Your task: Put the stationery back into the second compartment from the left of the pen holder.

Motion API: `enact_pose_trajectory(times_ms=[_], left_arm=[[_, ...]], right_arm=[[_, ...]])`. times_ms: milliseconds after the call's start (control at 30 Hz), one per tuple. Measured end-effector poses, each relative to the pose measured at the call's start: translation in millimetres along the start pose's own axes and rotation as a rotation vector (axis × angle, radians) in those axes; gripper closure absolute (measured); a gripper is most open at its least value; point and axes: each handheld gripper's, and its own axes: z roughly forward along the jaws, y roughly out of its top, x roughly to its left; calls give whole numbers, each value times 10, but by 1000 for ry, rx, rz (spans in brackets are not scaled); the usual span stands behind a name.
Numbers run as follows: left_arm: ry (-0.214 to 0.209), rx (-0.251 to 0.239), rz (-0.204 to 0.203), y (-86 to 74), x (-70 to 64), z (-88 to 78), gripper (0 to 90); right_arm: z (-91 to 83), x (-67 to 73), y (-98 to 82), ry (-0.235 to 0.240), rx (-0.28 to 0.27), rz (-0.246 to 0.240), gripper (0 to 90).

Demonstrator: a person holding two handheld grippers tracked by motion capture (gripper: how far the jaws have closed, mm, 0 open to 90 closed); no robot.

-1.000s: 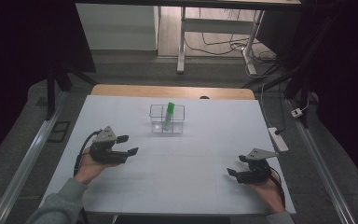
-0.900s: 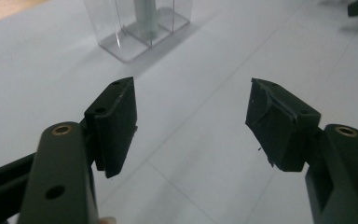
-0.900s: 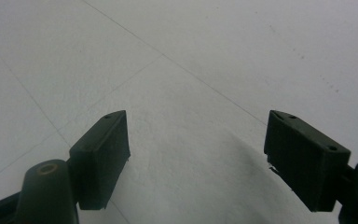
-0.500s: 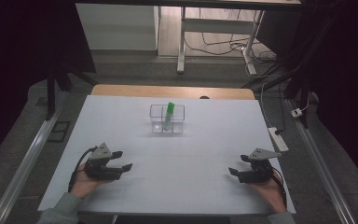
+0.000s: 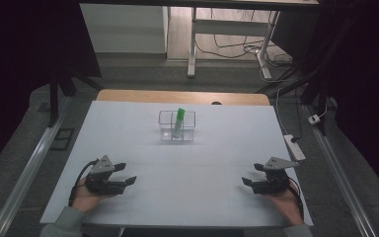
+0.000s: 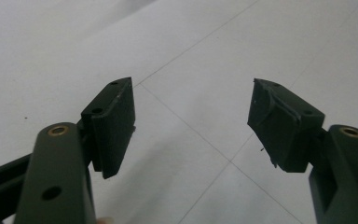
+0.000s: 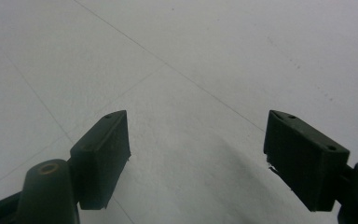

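My left gripper (image 5: 127, 174) sits near the front left corner of the table (image 5: 217, 148), jaws spread wide with nothing between them; in the left gripper view (image 6: 191, 116) I see just the white tabletop and its faint seam lines between the two black pads. A second ago I had this gripper farther up the table, closer to the rack; since then I have drawn it back toward my edge and lowered it, and over the last half second it has barely shifted. The jaws stand about as wide as they did then.

My right gripper (image 5: 254, 175) is at the front right corner, likewise released and empty. The right gripper view (image 7: 196, 144) shows bare white surface between its pads. It has kept its place since the earlier pictures, with my hand (image 5: 284, 202) behind it at the table's near edge.

Farther out, the clear rack (image 5: 177, 126) stands at the middle of the table toward the far side, well apart from both grippers. The green tube (image 5: 178, 121) stands in it, leaning slightly, with its top above the rim. I cannot tell which compartment holds it. Rack and tube are where they were a second ago.

Beyond the table lie a wooden strip (image 5: 182, 96) along its far edge and the grey floor.
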Motion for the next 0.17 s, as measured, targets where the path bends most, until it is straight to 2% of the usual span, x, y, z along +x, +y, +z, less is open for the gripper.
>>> enact_pose_trajectory(times_ms=[167], left_arm=[[11,-9,2,2,22,-13,313]], right_arm=[[-11,27,9,8,2,-11,223]])
